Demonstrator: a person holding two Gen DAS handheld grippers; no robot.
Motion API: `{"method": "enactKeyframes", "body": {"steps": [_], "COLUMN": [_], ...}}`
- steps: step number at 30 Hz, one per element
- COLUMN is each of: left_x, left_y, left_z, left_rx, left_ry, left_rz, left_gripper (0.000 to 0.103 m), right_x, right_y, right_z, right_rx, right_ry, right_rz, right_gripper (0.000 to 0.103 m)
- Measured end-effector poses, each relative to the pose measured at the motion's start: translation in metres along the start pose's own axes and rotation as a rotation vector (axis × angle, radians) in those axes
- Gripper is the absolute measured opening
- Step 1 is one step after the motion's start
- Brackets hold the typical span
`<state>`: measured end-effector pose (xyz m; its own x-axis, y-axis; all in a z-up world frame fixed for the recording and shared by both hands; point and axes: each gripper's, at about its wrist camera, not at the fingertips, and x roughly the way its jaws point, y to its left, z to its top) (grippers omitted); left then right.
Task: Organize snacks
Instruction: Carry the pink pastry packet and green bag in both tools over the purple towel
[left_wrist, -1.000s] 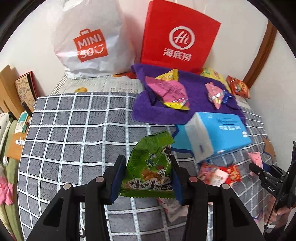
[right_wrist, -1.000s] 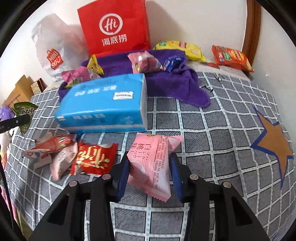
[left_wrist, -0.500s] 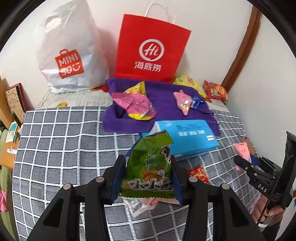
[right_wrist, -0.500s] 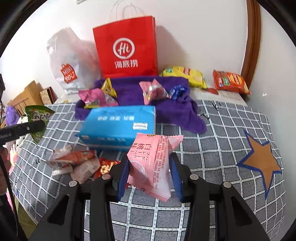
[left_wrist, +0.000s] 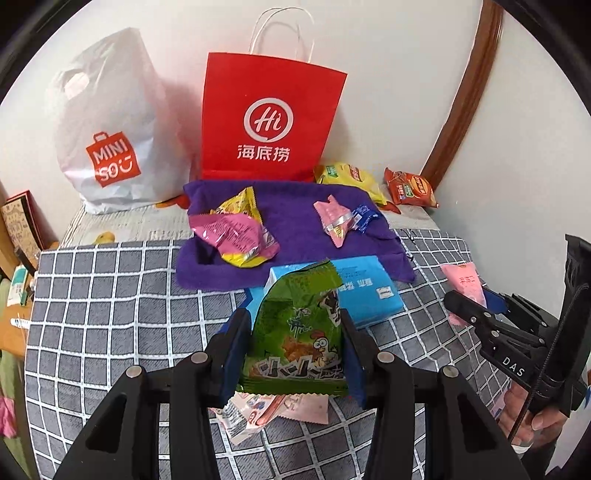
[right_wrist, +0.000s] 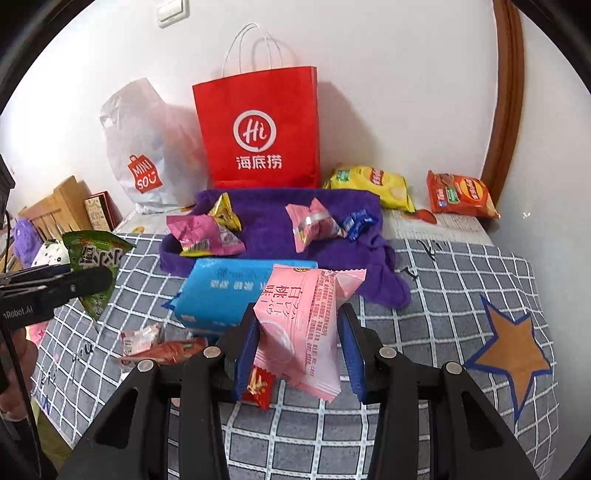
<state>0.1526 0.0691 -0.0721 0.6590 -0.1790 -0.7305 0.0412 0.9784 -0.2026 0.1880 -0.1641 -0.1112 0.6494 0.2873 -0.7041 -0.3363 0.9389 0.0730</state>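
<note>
My left gripper (left_wrist: 293, 354) is shut on a green snack packet (left_wrist: 299, 332) and holds it above the checked cloth; it also shows in the right wrist view (right_wrist: 96, 266). My right gripper (right_wrist: 299, 354) is shut on a pink snack packet (right_wrist: 306, 325), also lifted; it shows at the right of the left wrist view (left_wrist: 463, 282). A purple towel (left_wrist: 295, 221) further back carries several snack packets, among them a pink and yellow one (left_wrist: 236, 236) and a small pink one (left_wrist: 334, 219). Loose packets (right_wrist: 159, 343) lie on the cloth below the grippers.
A blue tissue pack (right_wrist: 229, 295) lies in front of the towel. A red paper bag (left_wrist: 269, 122) and a white plastic bag (left_wrist: 110, 125) stand against the wall. Yellow (right_wrist: 373, 184) and orange (right_wrist: 458, 194) chip bags lie at the back right. The table's left edge drops off.
Both grippers have risen and pulled back from the table with their packets still held. The bags and towel now look smaller and farther away.
</note>
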Motion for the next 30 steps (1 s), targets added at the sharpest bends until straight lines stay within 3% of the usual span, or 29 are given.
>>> {"method": "enactKeyframes", "body": {"steps": [14,30], "left_x": [0.006,0.035], "left_y": [-0.011,-0.004], "left_z": [0.031,0.070], "left_rx": [0.030,0.037], "left_ry": [-0.024,-0.028], "left_rz": [-0.002,0.000], "left_gripper": [0.044,0.044], "right_x": [0.005,0.041], "right_y": [0.007,0.002], "right_z": [0.038,0.082], "right_rx": [-0.017,-0.009], "right_ry": [-0.037,-0.026], "right_rz": [0.026,0.015], "right_gripper": [0.042,0.042]}}
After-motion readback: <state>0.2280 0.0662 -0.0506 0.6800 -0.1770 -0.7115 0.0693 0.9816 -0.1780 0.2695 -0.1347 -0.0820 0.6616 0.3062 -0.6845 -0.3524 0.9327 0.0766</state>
